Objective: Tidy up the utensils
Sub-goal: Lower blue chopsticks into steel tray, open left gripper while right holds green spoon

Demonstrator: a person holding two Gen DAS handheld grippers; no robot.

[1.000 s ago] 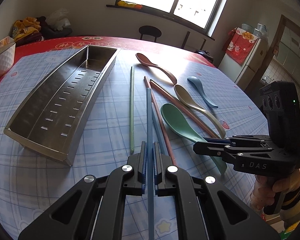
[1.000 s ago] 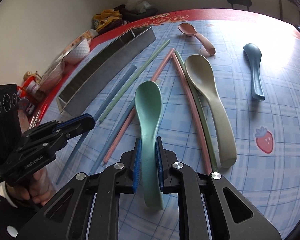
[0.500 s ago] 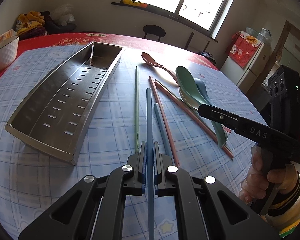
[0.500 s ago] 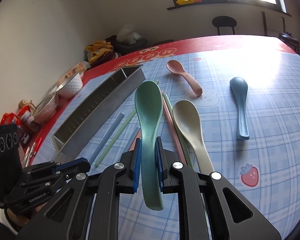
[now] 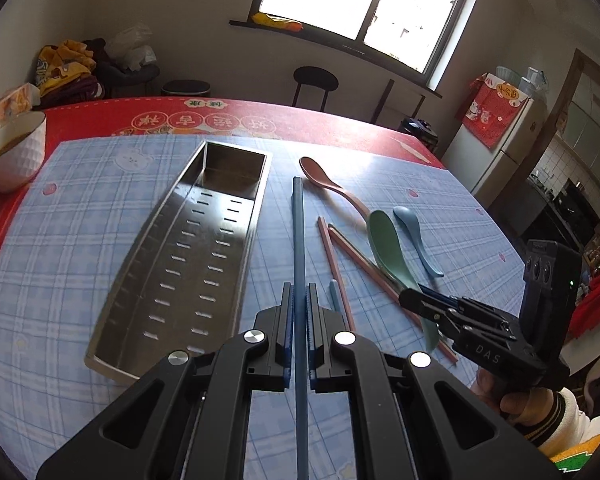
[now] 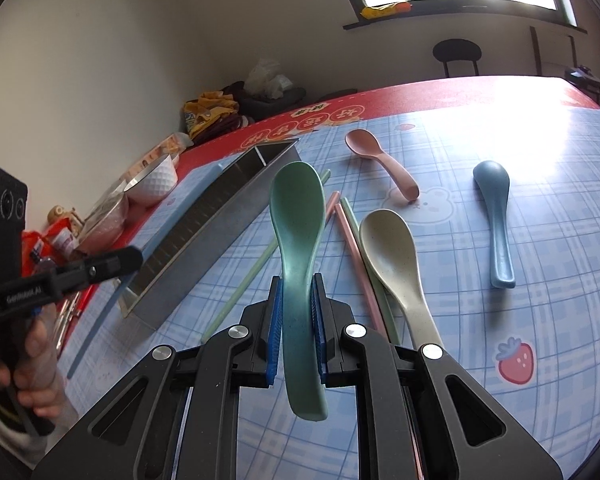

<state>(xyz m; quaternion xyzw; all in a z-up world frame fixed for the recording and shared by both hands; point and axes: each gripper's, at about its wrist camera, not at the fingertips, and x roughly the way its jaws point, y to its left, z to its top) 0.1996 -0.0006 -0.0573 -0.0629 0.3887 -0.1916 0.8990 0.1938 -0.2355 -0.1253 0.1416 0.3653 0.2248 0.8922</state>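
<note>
My left gripper [image 5: 299, 292] is shut on a dark blue chopstick [image 5: 299, 220], held off the table and pointing away beside the long steel tray [image 5: 168, 248]. My right gripper [image 6: 298, 284] is shut on the handle of a green spoon [image 6: 298, 208], bowl tilted up above the table. In the left wrist view the right gripper [image 5: 416, 300] and its green spoon [image 5: 388, 248] hang to the right. On the cloth lie a pink spoon [image 6: 380, 160], a beige spoon [image 6: 392, 248], a blue spoon [image 6: 496, 216], pink chopsticks [image 5: 332, 256], a green chopstick [image 6: 244, 280] and a second blue chopstick [image 5: 334, 292].
A white bowl [image 5: 16, 152] stands at the table's left edge, with another bowl and snack packets [image 6: 60, 236] beside it. The steel tray [image 6: 216, 224] lies lengthwise left of the utensils. A stool [image 5: 314, 80] and a fridge [image 5: 500, 140] stand beyond the table.
Both grippers have risen from the table: the left lifted the blue chopstick, the right lifted the green spoon and tipped upward. The tray and other utensils stayed put.
</note>
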